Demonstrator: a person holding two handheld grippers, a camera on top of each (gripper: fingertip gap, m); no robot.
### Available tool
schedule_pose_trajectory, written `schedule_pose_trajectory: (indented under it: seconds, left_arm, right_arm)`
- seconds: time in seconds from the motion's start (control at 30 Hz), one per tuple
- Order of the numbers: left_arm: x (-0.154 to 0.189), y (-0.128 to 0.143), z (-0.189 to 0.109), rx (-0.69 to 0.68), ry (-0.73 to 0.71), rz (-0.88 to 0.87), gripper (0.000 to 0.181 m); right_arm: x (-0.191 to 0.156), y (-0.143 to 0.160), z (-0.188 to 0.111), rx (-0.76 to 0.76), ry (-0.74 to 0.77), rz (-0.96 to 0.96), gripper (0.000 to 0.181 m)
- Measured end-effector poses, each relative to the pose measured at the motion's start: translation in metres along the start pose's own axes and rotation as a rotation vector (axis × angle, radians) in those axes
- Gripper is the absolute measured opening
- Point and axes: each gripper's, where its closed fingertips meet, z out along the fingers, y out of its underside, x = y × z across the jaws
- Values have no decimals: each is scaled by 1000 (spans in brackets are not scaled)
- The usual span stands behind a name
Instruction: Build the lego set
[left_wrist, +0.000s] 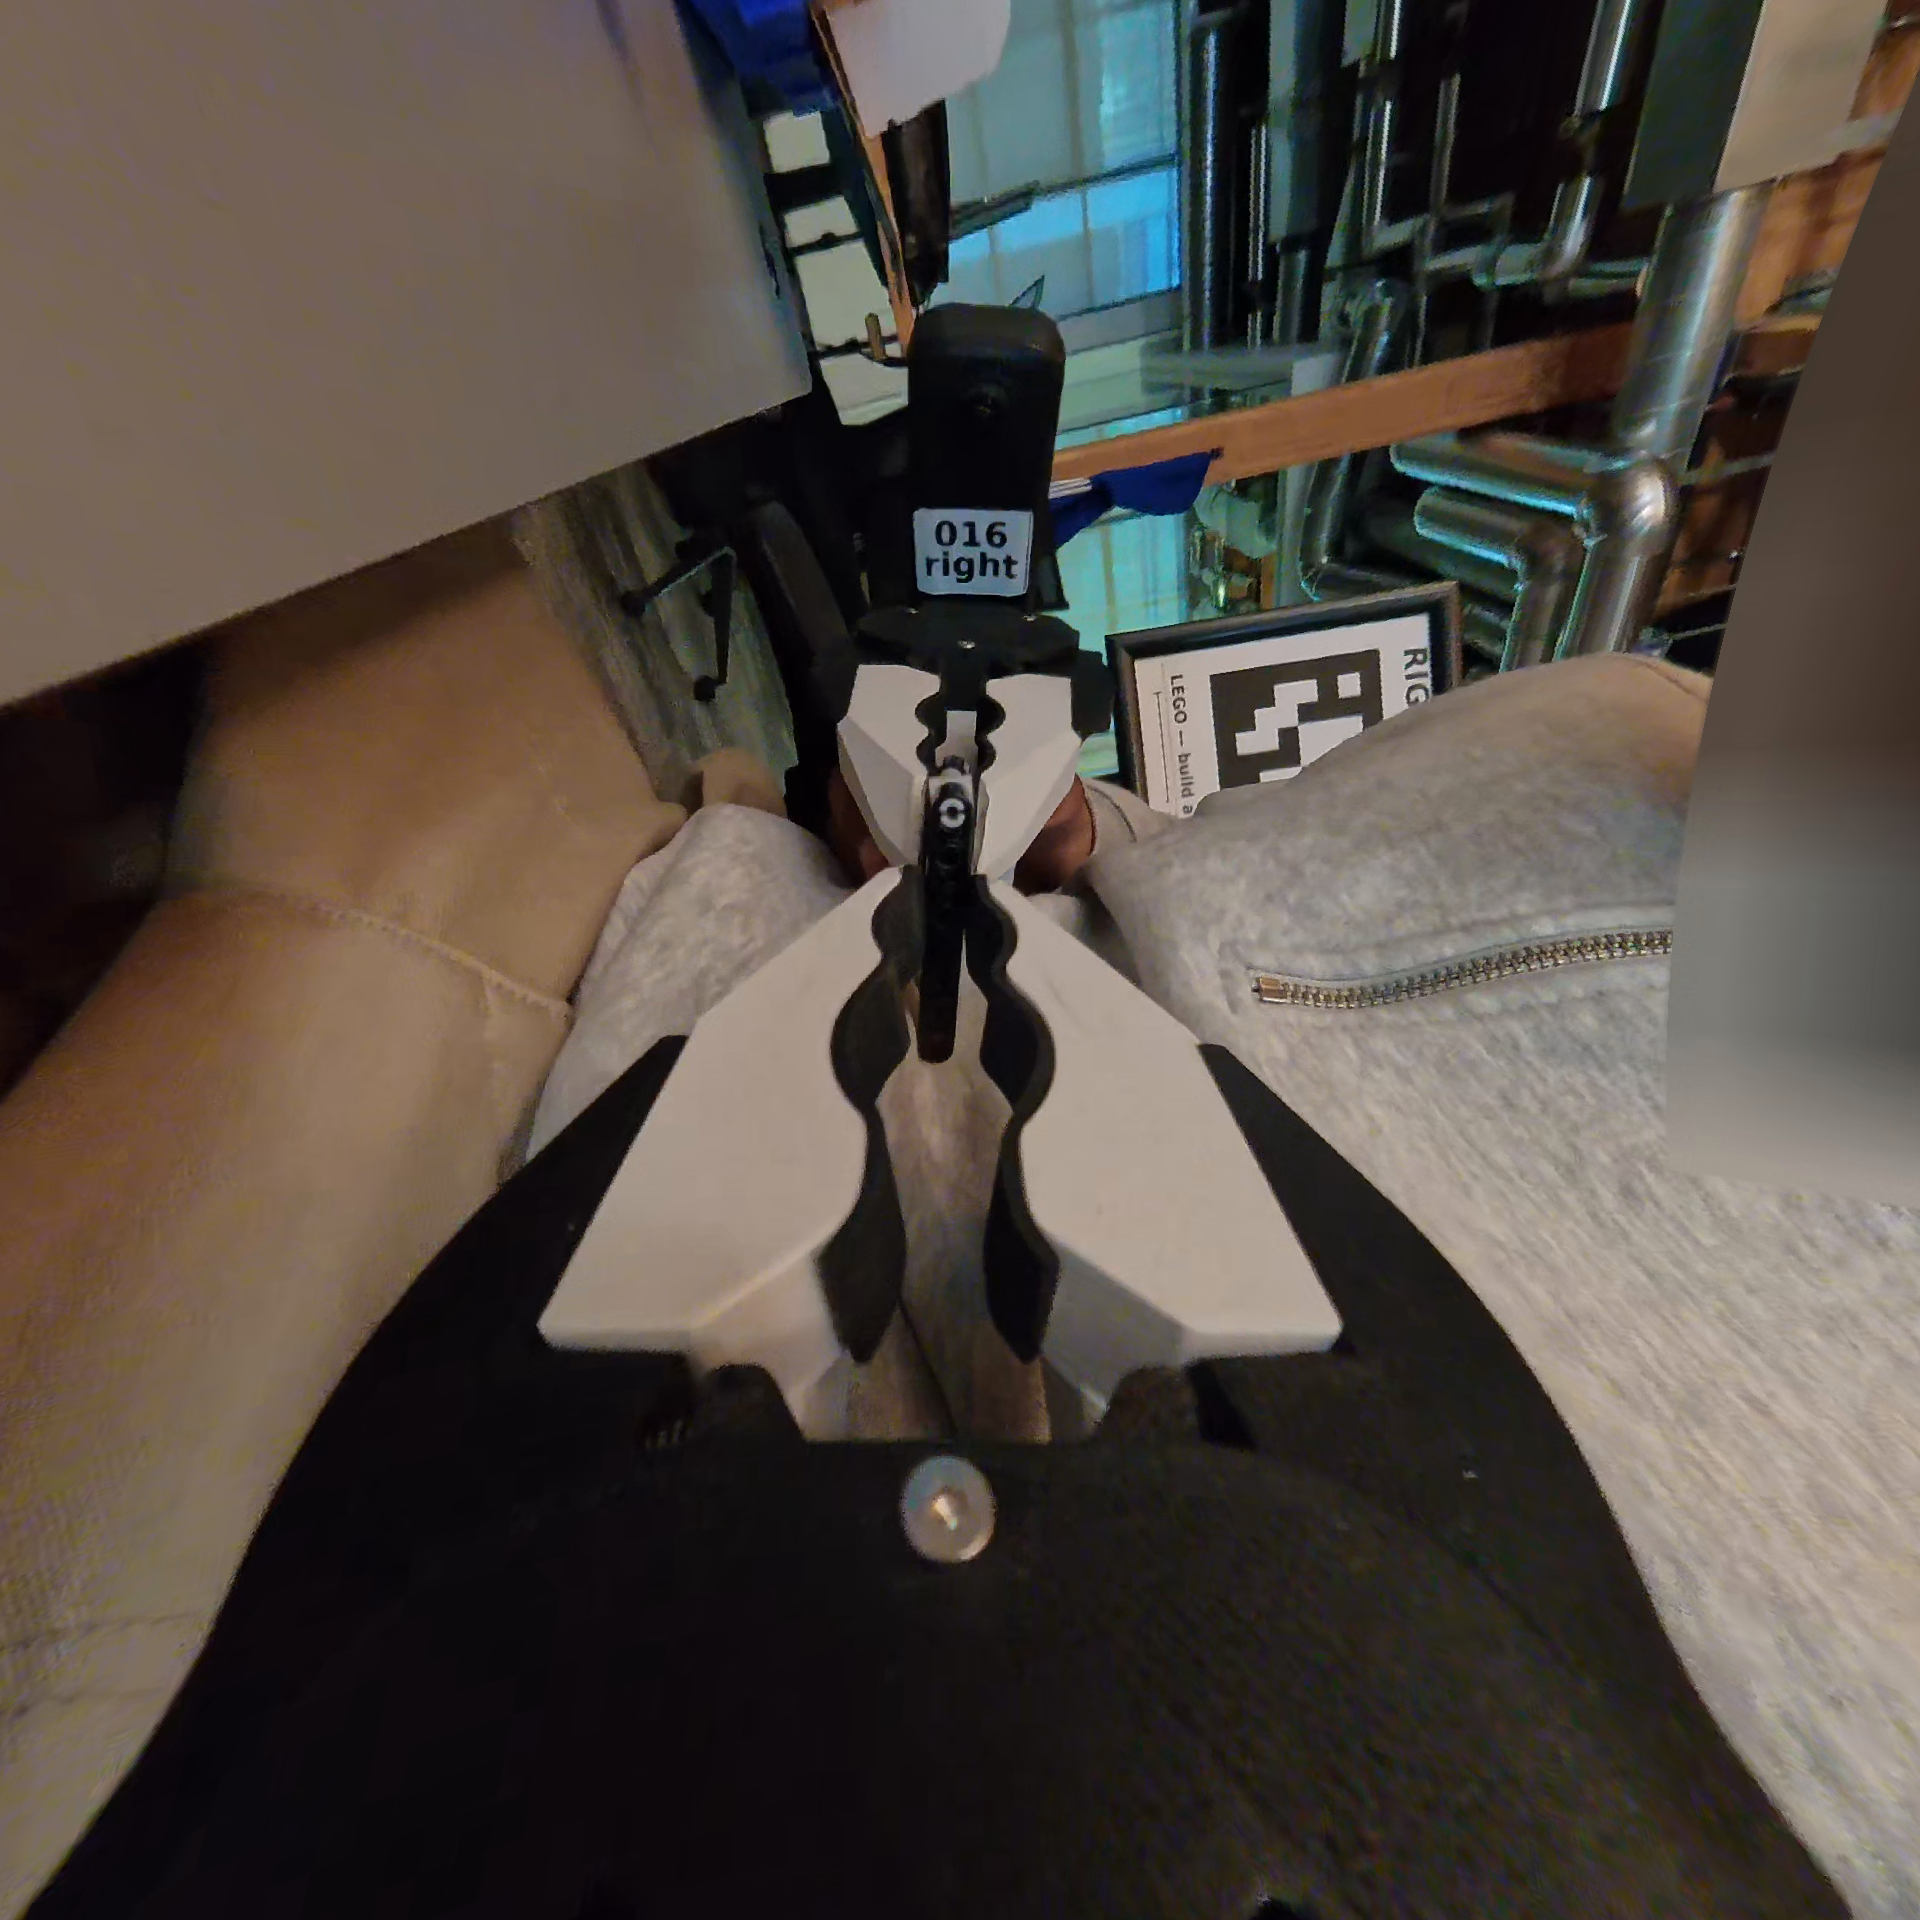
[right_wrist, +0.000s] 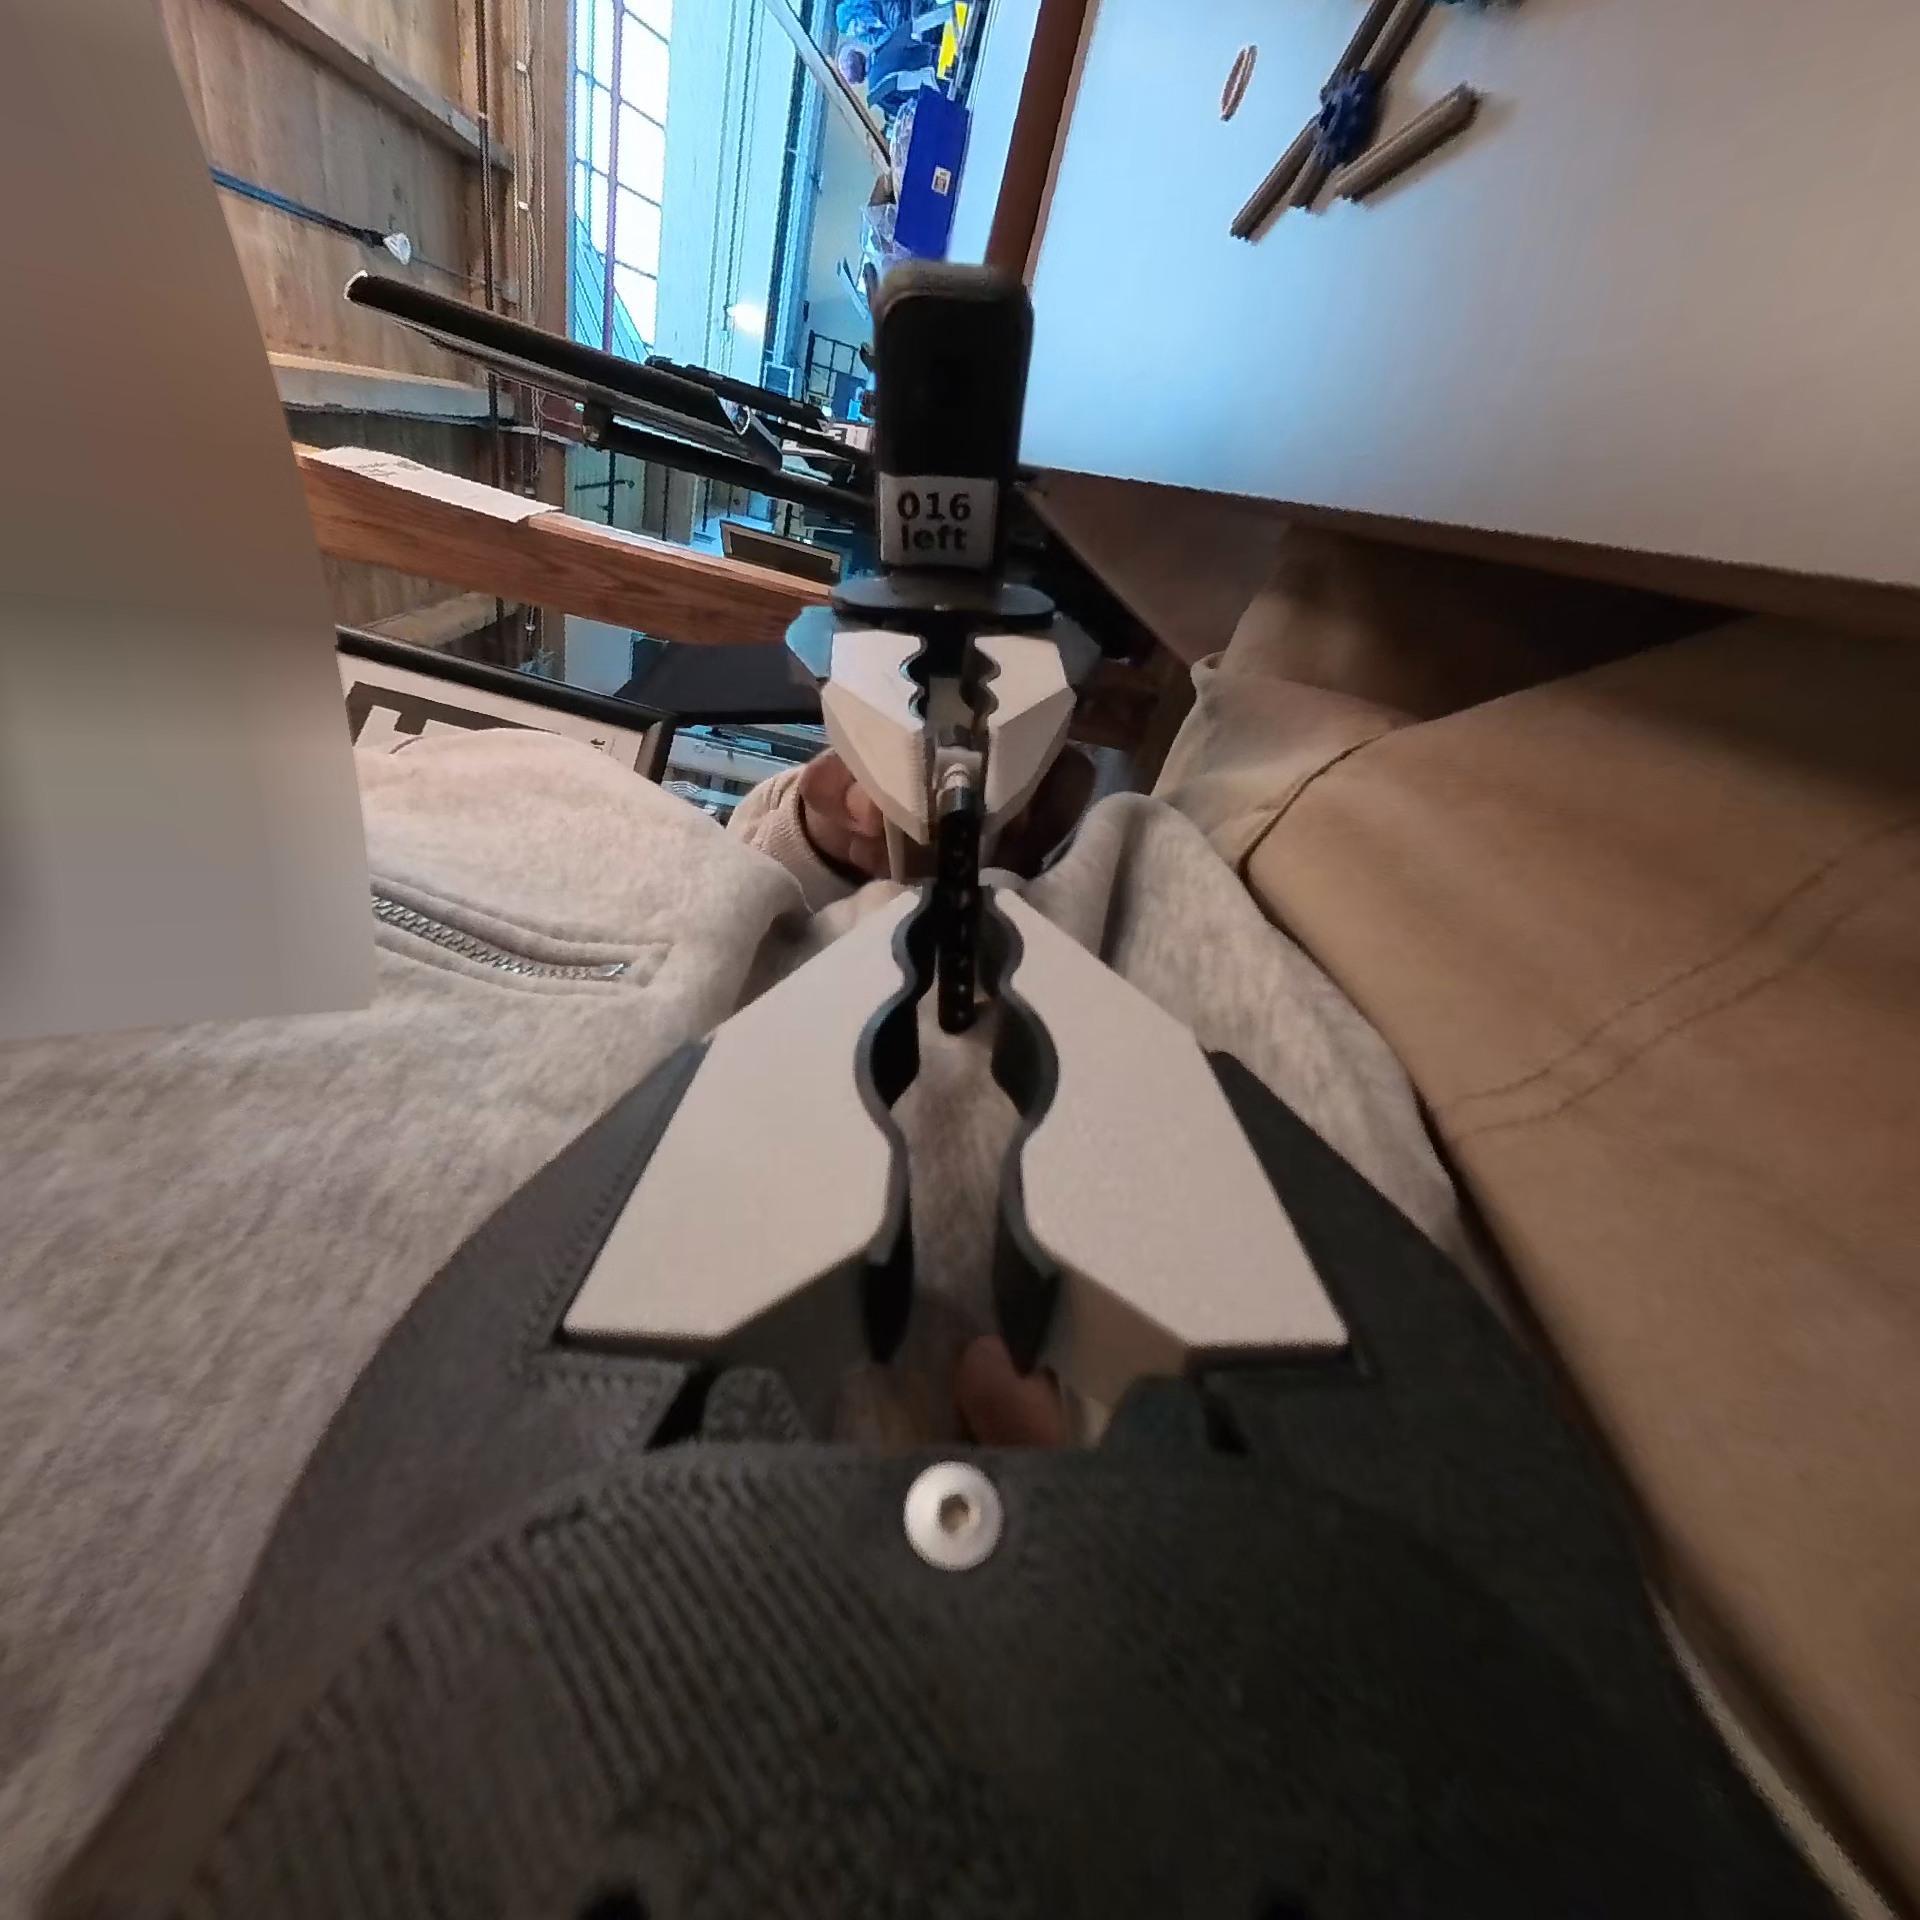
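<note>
- White counter (right_wrist: 1455, 312) edge overhead; both claws work below it, over a person's grey fleece lap (left_wrist: 1455, 1143).
- Left claw (left_wrist: 940, 914) and right claw (right_wrist: 951, 904) meet tip to tip, each clenched on one end of a black perforated Lego beam (left_wrist: 940, 935).
- White pin (left_wrist: 949, 810) at the beam's far end.
- Beam judged light, stiff, slick plastic; grip flat sides near ends.
- Loose grey beams and blue gear (right_wrist: 1340, 114) on counter.
</note>
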Motion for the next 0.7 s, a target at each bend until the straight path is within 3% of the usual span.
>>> schedule_pose_trajectory:
  seconds: [0.47, 0.7]
  left_arm:
    - [0, 5, 0, 62, -28, 4, 7]
    - [2, 11, -1, -2, -27, 21, 8]
  right_arm:
    - [-1, 5, 1, 0, -23, 18, 4]
    - [-2, 10, 3, -40, -31, 14, 4]
